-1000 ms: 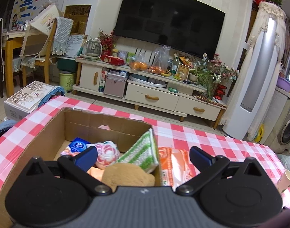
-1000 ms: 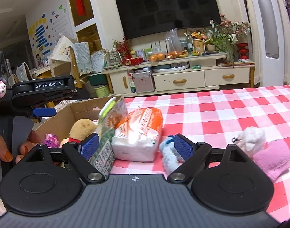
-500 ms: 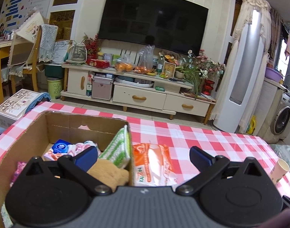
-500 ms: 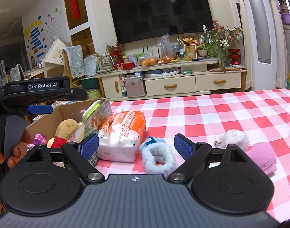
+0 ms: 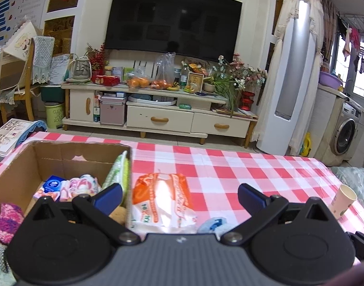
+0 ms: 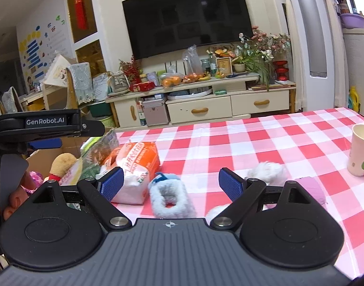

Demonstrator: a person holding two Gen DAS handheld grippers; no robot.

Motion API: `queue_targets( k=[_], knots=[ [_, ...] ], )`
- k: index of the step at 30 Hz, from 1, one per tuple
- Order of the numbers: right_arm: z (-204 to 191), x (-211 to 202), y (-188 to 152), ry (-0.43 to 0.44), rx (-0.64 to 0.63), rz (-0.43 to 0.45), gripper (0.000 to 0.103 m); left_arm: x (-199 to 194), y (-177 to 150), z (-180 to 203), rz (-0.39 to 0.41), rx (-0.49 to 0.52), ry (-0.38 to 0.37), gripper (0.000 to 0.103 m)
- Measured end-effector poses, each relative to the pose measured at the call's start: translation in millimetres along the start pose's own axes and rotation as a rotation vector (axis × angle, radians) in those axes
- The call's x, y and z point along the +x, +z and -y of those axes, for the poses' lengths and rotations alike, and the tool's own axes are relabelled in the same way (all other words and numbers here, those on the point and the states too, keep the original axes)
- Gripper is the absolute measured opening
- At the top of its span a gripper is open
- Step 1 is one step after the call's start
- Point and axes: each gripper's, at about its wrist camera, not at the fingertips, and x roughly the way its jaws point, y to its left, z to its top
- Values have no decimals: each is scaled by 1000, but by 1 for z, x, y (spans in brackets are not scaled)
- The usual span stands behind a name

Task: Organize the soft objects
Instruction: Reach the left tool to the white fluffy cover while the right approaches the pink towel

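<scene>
Both grippers hovering spread wide and empty over the checked bench [image 6: 265,138].

Cardboard box [image 5: 22,164] is sitting at bench left, holding a plush [image 6: 62,162] and cloths. Orange tissue pack [image 6: 132,166] is lying just right of the box; fluffy blue slipper [image 6: 170,197] beside the pack, between the right gripper [image 6: 171,182] fingers. Paper cup [image 6: 361,149] standing well right. Left gripper [image 5: 179,194] is straddling the box's right wall and the pack.

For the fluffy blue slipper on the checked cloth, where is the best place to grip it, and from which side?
Probably across the fluffy blue slipper at its middle, coming from above: it lies flat, between the open right tool's blue pads, with its opening facing up.
</scene>
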Motion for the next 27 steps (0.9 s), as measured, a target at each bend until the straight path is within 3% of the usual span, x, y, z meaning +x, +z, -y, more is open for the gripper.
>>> queue_targets(
  k=[17, 27],
  knots=[
    [51, -15, 0, -86, 66, 25, 103, 14, -19, 48, -24, 113, -54, 102],
    [110, -2, -3, -212, 107, 12, 103, 22, -45, 92, -80, 271, -189, 102]
  ],
)
